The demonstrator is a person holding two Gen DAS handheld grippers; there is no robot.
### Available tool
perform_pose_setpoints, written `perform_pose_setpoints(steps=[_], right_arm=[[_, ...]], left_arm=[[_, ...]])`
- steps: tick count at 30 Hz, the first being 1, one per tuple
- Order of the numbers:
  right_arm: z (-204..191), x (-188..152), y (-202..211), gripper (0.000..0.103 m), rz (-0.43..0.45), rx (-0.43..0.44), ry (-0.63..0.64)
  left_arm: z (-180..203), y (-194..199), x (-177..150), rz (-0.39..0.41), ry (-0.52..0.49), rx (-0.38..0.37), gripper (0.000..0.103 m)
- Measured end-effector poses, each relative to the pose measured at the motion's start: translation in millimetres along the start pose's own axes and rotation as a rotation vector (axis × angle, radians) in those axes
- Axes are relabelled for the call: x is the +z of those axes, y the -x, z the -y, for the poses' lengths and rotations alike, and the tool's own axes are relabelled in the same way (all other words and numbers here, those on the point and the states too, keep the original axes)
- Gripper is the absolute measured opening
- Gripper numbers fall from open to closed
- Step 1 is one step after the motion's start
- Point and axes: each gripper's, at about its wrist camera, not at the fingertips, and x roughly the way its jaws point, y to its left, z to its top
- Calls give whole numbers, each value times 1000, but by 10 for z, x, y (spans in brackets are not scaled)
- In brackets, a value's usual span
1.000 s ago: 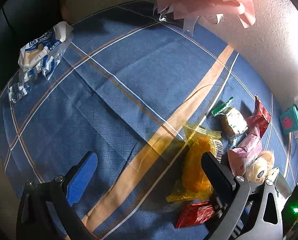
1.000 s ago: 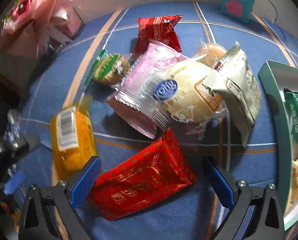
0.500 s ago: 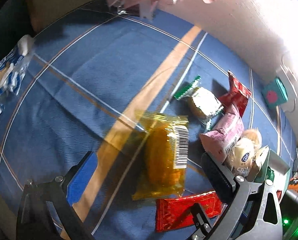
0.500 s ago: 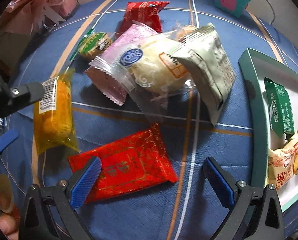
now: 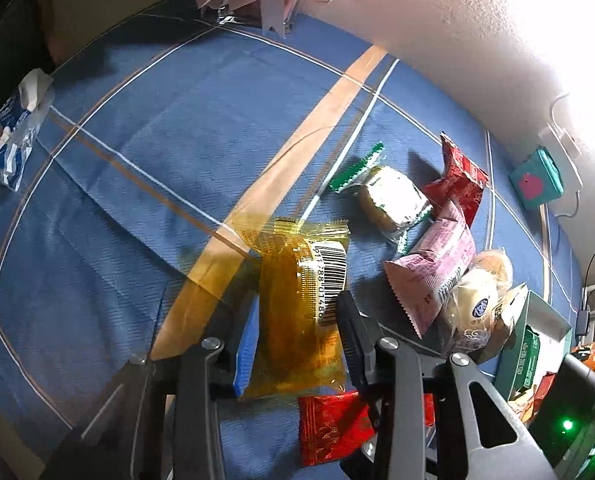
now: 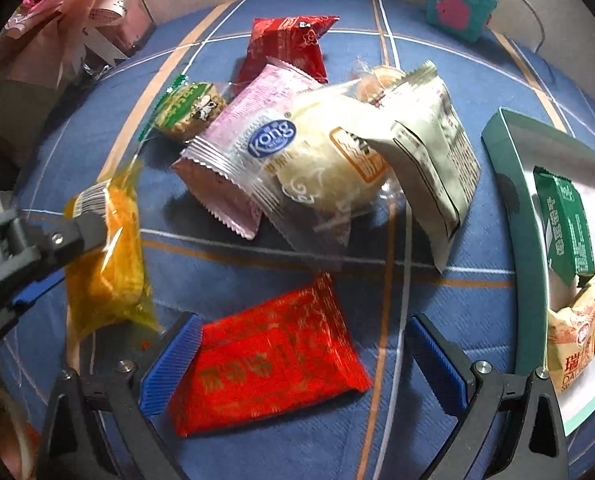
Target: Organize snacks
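Left gripper (image 5: 297, 328), fingers just closed, pinched the yellow cake packet (image 5: 301, 312) for boxing; right gripper (image 6: 297, 344), fingers spread, straddled the red packet (image 6: 269, 364).

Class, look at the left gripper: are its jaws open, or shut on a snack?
Shut on the yellow snack packet. The left gripper's jaws have just closed, and both pads press against the packet's sides.

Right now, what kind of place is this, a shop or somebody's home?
Probably a home, at a table. It has a blue checked tablecloth with loose snack packets on it, a pink ribbon decoration by a plain wall, and a green box partly filled with snacks.
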Motion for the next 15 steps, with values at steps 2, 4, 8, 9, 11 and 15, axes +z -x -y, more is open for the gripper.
perform_pose_setpoints(steps=[2,4,8,9,11,15], right_arm=[[-96,35,-34,103,18,-13,10],[-227,131,-133,103,29,-31,20],[-415,168,-228,103,42,-72,34],[-462,174,-255,103,47,-80,37],[-566,191,-304,103,51,-93,53],[-787,161,-319,103,52,-113,115]], left_arm=[[-25,14,4,-1,5,6,40],[-43,21,7,-3,7,9,40],[-42,25,11,-6,9,16,40],[-41,25,14,-6,9,16,40],[-38,23,20,-7,10,18,40],[-7,19,26,-6,-4,32,40]])
